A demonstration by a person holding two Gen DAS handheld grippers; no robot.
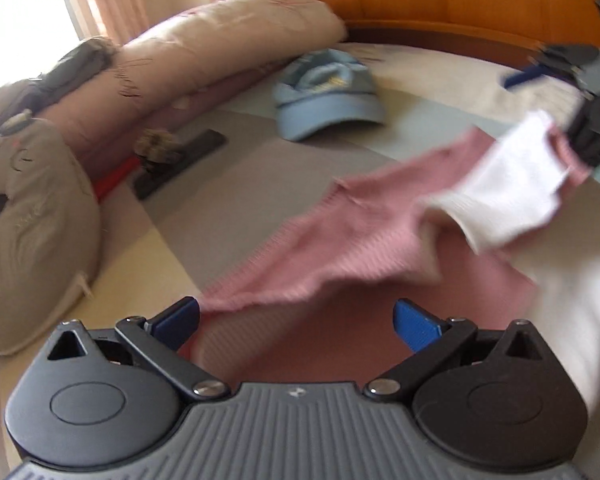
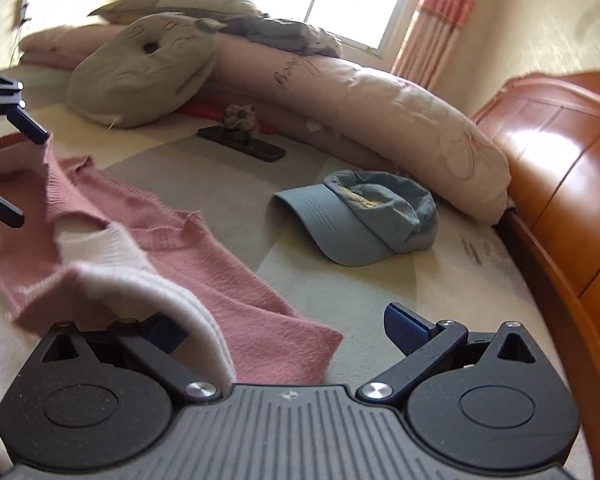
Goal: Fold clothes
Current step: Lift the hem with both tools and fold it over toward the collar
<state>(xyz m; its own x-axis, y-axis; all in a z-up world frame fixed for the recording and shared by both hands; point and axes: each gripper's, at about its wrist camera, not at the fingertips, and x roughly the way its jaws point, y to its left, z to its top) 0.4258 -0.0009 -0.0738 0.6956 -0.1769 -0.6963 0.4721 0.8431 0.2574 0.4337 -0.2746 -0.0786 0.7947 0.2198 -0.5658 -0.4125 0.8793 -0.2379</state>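
Observation:
A pink knit sweater (image 1: 340, 248) with white ribbed cuffs (image 1: 512, 184) is stretched loosely over the bed sheet, blurred by motion. My left gripper (image 1: 298, 322) is open, its blue pads wide apart, and the sweater's edge lies by the left pad. In the right wrist view the sweater (image 2: 220, 272) runs from the far left to the middle. My right gripper (image 2: 284, 330) is open too, and a white cuff (image 2: 160, 292) drapes over its left finger. The left gripper (image 2: 20, 168) shows at the left edge over the pink cloth. One blue finger (image 1: 520, 76) of the right gripper shows at the upper right.
A light blue cap (image 2: 360, 220) lies on the sheet beyond the sweater. A black phone (image 2: 240, 144) with a furry charm rests near a rolled beige quilt (image 2: 380, 108). A round grey cushion (image 2: 140, 76) sits at the back. An orange wooden headboard (image 2: 560, 160) bounds the bed.

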